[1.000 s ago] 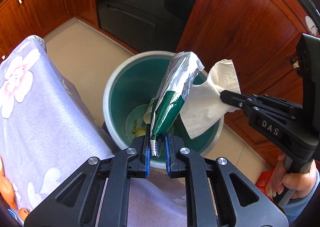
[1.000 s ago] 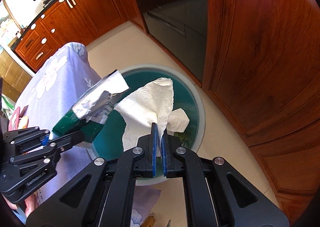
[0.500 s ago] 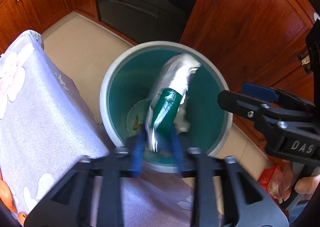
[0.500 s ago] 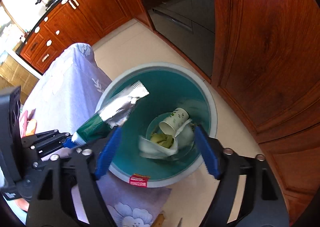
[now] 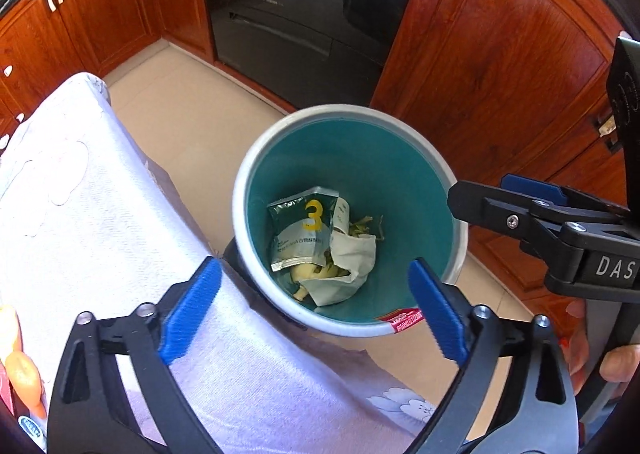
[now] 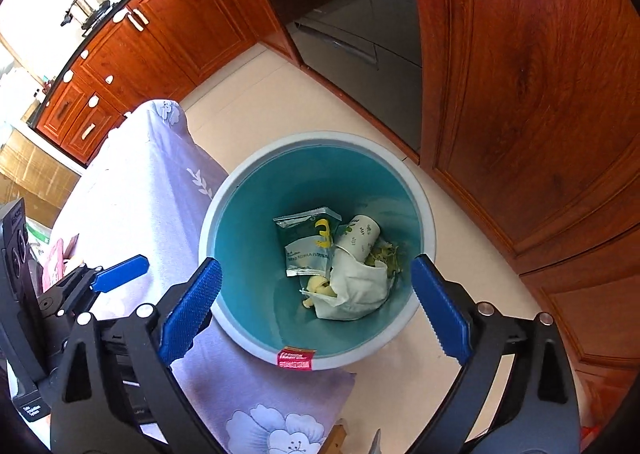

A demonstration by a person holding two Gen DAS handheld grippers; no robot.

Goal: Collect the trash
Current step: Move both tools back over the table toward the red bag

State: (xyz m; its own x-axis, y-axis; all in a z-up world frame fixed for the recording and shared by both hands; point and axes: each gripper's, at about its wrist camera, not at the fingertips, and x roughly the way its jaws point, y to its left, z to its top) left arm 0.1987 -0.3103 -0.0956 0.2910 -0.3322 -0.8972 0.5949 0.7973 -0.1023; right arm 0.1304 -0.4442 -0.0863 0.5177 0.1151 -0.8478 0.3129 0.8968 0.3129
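A teal bin with a grey rim [image 5: 256,158] [image 6: 224,198] stands on the floor beside the table. Inside lie a green and silver snack packet [image 5: 302,228] [image 6: 308,248], a crumpled white napkin [image 5: 348,266] [image 6: 356,290], a paper cup [image 6: 360,234] and food scraps. My left gripper [image 5: 316,302] is open and empty above the bin's near rim. My right gripper [image 6: 316,302] is open and empty above the bin; it also shows in the left wrist view [image 5: 516,206].
The table with a lilac flowered cloth [image 5: 80,214] [image 6: 140,190] lies left of the bin. Red wooden cabinets [image 5: 500,54] [image 6: 540,74] and a dark oven front [image 5: 296,26] stand behind. Orange items [image 5: 24,370] sit at the table's left edge.
Both grippers opened. The snack packet dropped from the left gripper and the napkin from the right; both now lie in the bin.
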